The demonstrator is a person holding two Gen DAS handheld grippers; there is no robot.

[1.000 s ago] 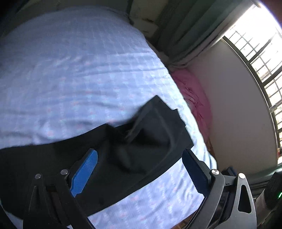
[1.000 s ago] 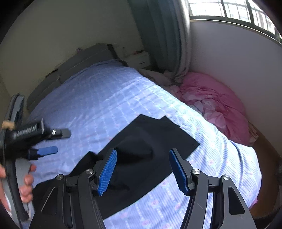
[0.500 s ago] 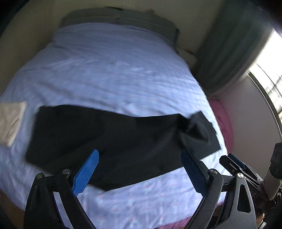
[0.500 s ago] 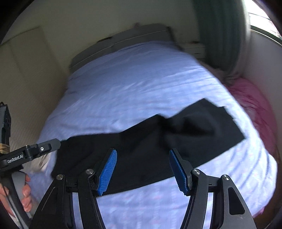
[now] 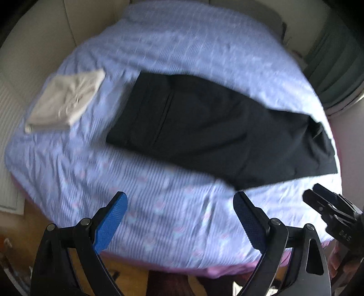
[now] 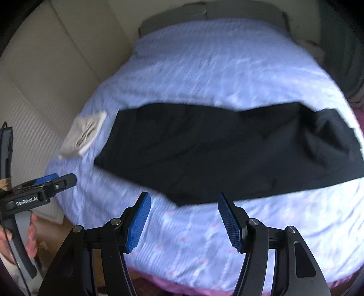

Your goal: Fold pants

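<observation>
Two grippers hang over the near edge of the bed (image 5: 159, 218), both with jaws apart and nothing between the blue pads. The left gripper (image 5: 179, 218) sits at 6 o'clock in its own view, above bare sheet, with the pants' near hem just beyond its right pad (image 5: 248, 223). The right gripper (image 6: 184, 218) is at 6 o'clock in its own view, and the lowest corner of the pants lies just ahead of the gap between its pads without touching either.

The black pants (image 5: 216, 132) lie spread flat across the middle of the bed, running from about 9 o'clock to 3 o'clock, the right end rumpled and reaching close to the mattress's right edge. A wide band of open sheet lies between the pants and the near edge, and a larger open stretch beyond them toward 12 o'clock.

A folded cream cloth (image 5: 66, 102) rests at 10 o'clock, near the pants' left end but apart from it, close to the bed's left edge.

The sheet is pale blue with a small pattern, lightly creased, over a pink layer showing along the near edge. A grey headboard (image 6: 204, 16) stands at 12 o'clock, a dark green curtain (image 5: 334, 72) at 2 o'clock, a cream wall at left, and wooden floor below. Both views are blurred.
</observation>
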